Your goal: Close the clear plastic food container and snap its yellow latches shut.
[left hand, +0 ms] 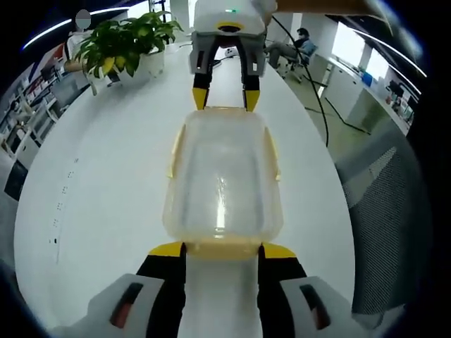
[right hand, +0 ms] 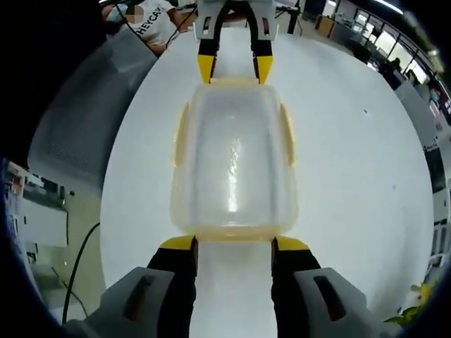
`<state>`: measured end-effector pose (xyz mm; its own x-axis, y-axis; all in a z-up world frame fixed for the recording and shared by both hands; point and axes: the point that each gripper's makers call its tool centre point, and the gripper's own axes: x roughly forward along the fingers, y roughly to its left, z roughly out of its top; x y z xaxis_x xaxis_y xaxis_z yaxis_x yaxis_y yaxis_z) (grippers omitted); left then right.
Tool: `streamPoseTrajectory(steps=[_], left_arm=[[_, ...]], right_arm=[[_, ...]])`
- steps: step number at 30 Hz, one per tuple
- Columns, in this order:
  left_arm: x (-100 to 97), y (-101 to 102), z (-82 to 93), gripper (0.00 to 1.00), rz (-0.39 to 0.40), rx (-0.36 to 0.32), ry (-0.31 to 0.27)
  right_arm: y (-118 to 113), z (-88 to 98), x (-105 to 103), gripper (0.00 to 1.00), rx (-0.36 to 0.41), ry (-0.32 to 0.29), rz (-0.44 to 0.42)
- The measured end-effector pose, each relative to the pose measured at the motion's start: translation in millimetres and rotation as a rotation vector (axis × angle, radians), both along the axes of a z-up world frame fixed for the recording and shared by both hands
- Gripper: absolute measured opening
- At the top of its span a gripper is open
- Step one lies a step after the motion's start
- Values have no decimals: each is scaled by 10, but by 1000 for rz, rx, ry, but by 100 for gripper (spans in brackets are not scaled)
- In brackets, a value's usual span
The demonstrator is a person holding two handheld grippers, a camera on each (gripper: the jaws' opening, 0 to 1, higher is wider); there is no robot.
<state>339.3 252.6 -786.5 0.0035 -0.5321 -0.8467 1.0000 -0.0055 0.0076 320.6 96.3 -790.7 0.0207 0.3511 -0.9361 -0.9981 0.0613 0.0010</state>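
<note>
container (left hand: 223, 182) lay on the white table (left hand: 106, 204) with its lid on, long axis running straight between the two grippers; left gripper (left hand: 222, 251) and right gripper (right hand: 233, 244) each faced one short end, jaws wide open, holding nothing, tips just beside the end latches, equally near

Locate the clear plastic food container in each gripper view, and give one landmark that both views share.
Left gripper view: the clear food container sits at centre, between the left gripper below and the right gripper above.
Right gripper view: the container is at centre again, between the right gripper below and the left gripper above.
Shared landmark: the white table under it.
</note>
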Motion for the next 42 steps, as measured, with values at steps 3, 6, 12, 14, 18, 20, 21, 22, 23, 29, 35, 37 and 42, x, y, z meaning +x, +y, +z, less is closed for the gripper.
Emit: streamPoseTrajectory(steps=[3, 6, 12, 14, 18, 20, 21, 22, 23, 29, 35, 37, 42], left_arm=[[11, -9, 1, 34, -12, -8, -13], [15, -11, 13, 34, -29, -10, -36], [18, 33, 66, 36, 43, -52, -1], [4, 35, 100, 36, 98, -89, 43], [16, 8, 198, 36, 166, -143, 68], [45, 0, 233, 35, 254, -166, 110], [57, -7, 237, 35, 293, -178, 134], [65, -15, 241, 35, 324, -193, 158], [69, -21, 228, 35, 355, -203, 185], [79, -24, 179, 32, 569, -241, 306], [75, 44, 5, 35, 676, -179, 318], [101, -9, 52, 33, 700, -217, 320], [127, -26, 41, 31, 761, -223, 330]], right_arm=[[-23, 11, 8, 39, 4, 1, -22], [-34, 31, 13, 39, 9, 12, -54], [-46, 110, 1, 36, 72, 29, -163], [-27, 164, -4, 35, 121, 34, -222], [67, 334, -2, 34, 250, 57, -357], [60, 345, 2, 34, 256, 58, -398], [61, 339, 5, 34, 258, 60, -411], [47, 318, -1, 35, 253, 66, -431], [34, 302, 1, 35, 246, 69, -442], [-21, 258, 65, 32, 318, 158, -743], [25, 167, -22, 29, 317, 188, -774], [29, 183, -12, 29, 328, 193, -802], [89, 194, -56, 20, 311, 215, -780]])
